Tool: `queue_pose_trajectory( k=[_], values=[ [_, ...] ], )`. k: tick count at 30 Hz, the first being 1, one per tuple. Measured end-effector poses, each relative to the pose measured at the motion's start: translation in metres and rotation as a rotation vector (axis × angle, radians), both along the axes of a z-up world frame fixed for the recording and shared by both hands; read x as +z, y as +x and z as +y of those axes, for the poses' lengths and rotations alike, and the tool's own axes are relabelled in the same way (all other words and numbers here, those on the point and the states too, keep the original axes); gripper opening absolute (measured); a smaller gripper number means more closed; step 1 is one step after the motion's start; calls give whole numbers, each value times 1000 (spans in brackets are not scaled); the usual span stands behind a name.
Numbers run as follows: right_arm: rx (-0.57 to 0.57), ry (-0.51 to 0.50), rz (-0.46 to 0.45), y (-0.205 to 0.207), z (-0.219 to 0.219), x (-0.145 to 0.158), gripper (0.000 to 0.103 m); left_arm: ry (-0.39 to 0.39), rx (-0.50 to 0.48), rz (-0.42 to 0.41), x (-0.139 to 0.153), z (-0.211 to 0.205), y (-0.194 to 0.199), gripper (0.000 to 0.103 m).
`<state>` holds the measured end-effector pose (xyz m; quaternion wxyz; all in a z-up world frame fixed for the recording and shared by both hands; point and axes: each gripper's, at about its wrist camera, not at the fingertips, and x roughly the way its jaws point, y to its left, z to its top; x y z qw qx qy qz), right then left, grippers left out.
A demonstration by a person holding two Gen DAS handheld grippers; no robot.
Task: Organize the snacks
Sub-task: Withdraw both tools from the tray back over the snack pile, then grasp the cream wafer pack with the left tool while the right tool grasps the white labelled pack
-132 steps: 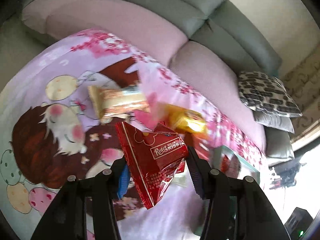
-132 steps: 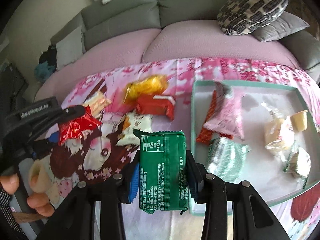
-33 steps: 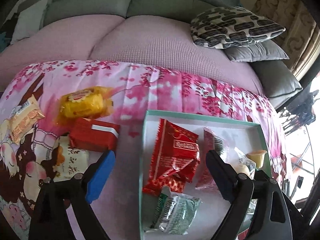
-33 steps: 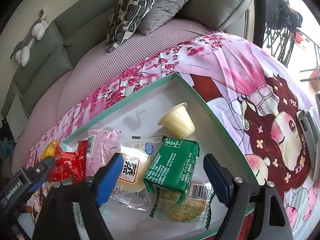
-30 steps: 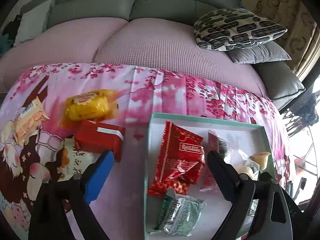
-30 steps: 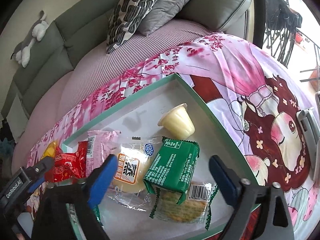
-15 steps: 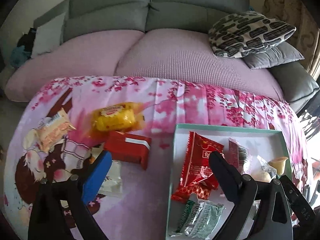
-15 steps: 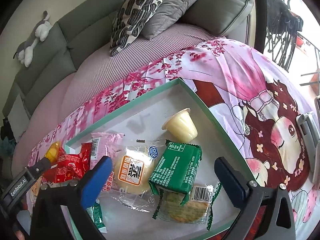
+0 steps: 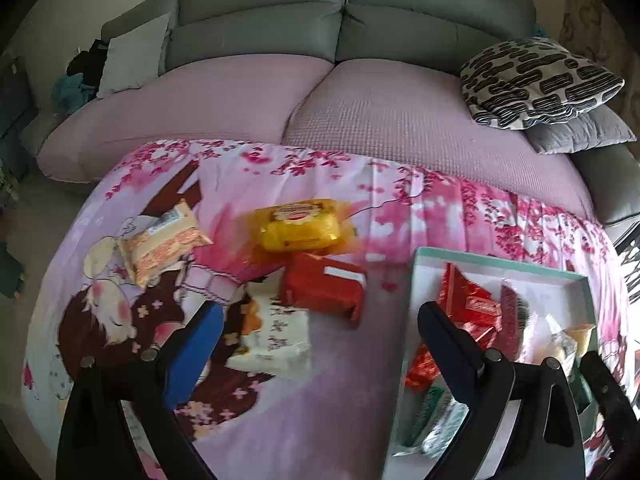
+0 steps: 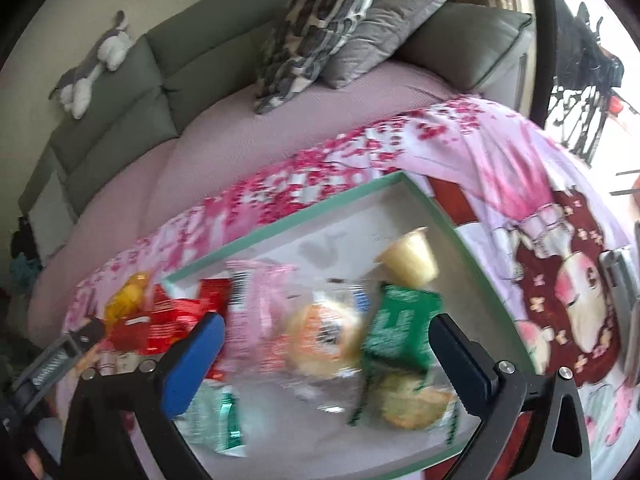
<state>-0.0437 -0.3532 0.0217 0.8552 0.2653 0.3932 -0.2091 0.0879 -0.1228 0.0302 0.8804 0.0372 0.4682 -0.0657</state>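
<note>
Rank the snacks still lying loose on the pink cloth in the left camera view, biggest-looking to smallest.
1. Red packet and white flowery packet: look about alike, too close to rank.
2. Yellow packet.
3. Orange-and-white packet.
The last two lie farther from the camera, so they may only look smaller.

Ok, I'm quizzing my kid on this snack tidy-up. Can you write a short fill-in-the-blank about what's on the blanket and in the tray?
1. The yellow snack pack lies on the blanket, ____ the tray.
2. The red box sits just in front of the ____ snack pack.
3. The jelly cup lies ____ the tray.
4. Both hand-held grippers, left and right, are ____.

Missing words: outside; yellow; inside; open
</note>
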Motion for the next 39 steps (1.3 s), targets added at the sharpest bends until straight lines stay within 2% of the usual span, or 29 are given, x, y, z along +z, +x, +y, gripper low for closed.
queue_pose_trajectory(
  k=[4, 10, 21, 29, 39],
  values=[
    [54, -28, -16, 9, 23, 8, 103, 9, 28, 24, -2, 18, 1, 98],
    [153, -17, -13, 26, 60, 4, 103, 1, 114, 68, -9, 54, 5, 98],
    [321, -6, -6, 49, 125, -5, 103, -32, 269, 79, -7, 128, 10, 98],
    [394, -17, -15, 61, 158, -10, 102, -60, 318, 86, -10, 161, 12, 98],
    [447, -67, -7, 70, 186, -14, 86, -57, 310, 93, -20, 186, 20, 98]
  ],
)
